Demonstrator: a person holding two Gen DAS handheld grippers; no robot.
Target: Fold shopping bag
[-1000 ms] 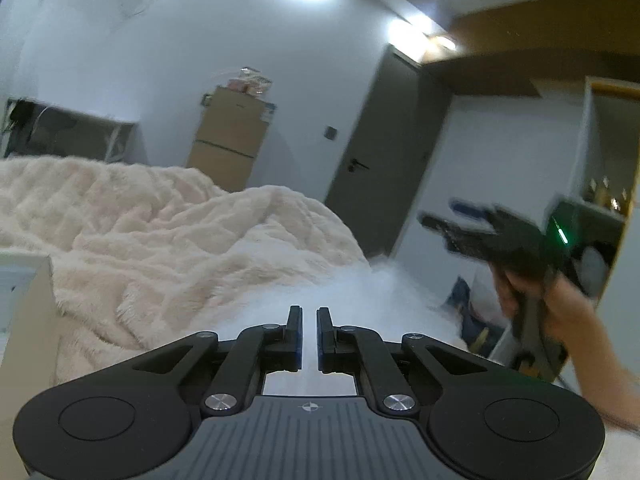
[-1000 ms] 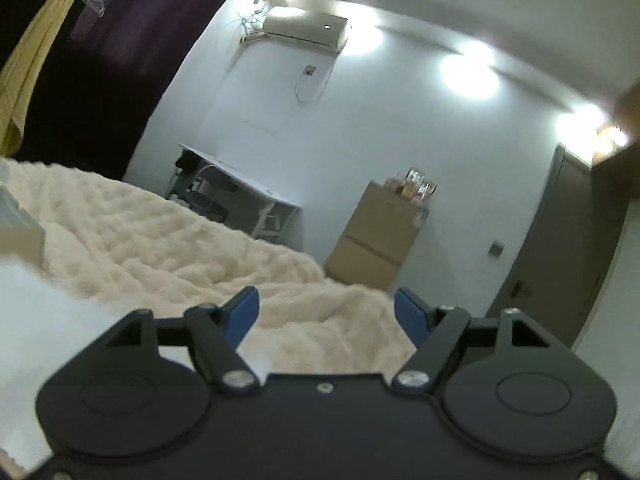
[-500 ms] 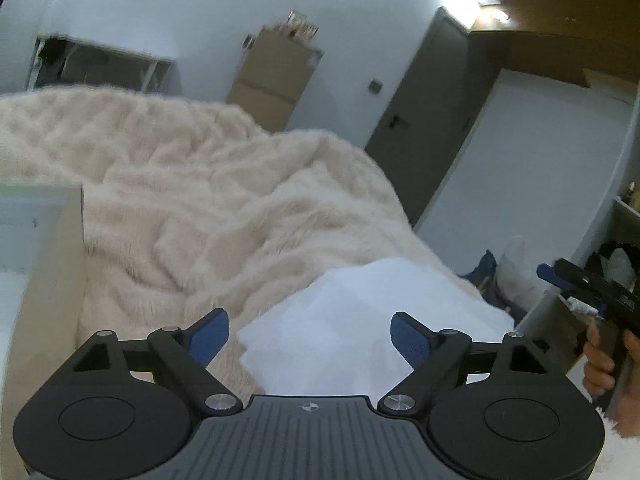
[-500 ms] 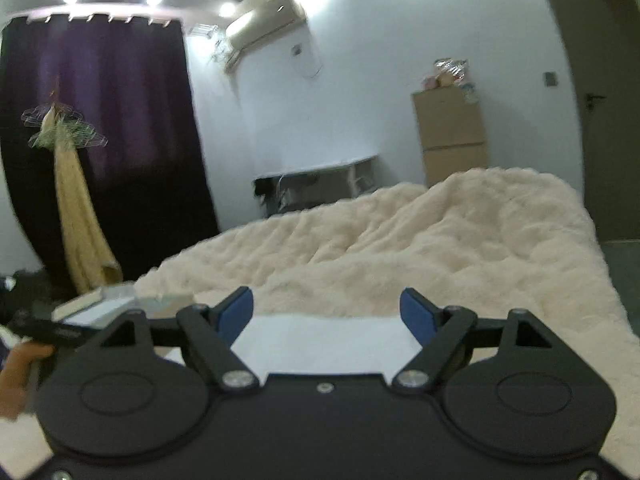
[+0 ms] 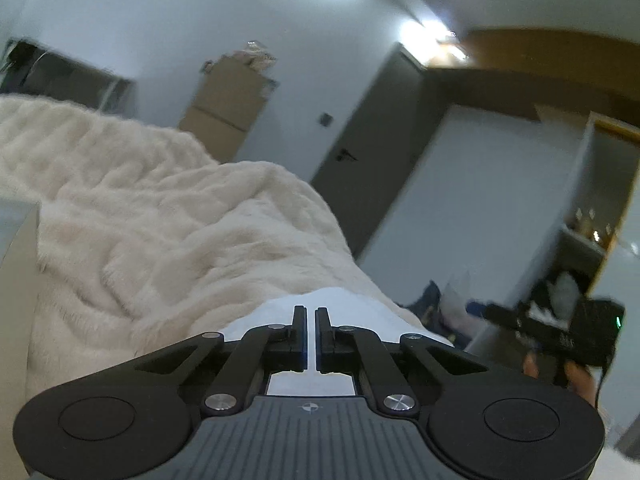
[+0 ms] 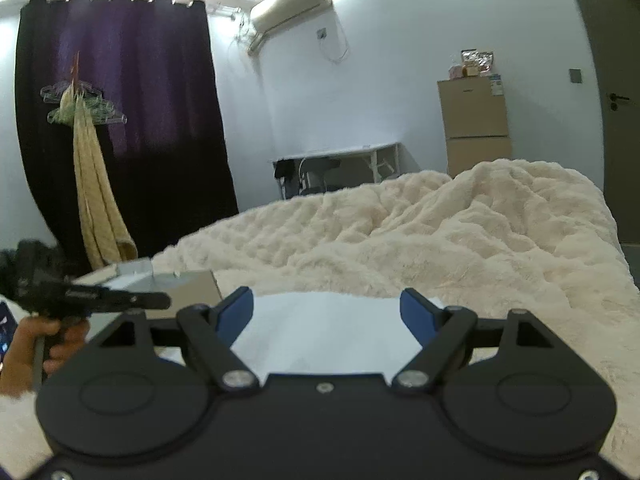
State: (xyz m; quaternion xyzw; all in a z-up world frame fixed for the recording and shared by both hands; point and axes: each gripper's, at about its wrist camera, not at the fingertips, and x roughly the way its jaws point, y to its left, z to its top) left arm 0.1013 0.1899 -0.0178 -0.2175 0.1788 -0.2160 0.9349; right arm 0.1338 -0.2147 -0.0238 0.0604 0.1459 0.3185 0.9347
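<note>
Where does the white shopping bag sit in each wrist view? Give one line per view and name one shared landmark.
Left wrist: white shopping bag at bottom centre, lying on the blanket just beyond the left gripper.
Right wrist: the bag at bottom centre, beyond the open right gripper.
Shared landmark: stacked cardboard boxes by the wall.

Two matte black handheld grippers, each on a pistol-style handle

The left gripper [image 5: 311, 330] has slim black fingers, silver pivot screws on its linkage arms, round discs to either side and a ribbed grey top with a small crosshair mark. The right gripper [image 6: 327, 312] shares the build but shows blue pads [image 6: 416, 314] on its fingertips; seen from the other side, its body carries a small green light.
</note>
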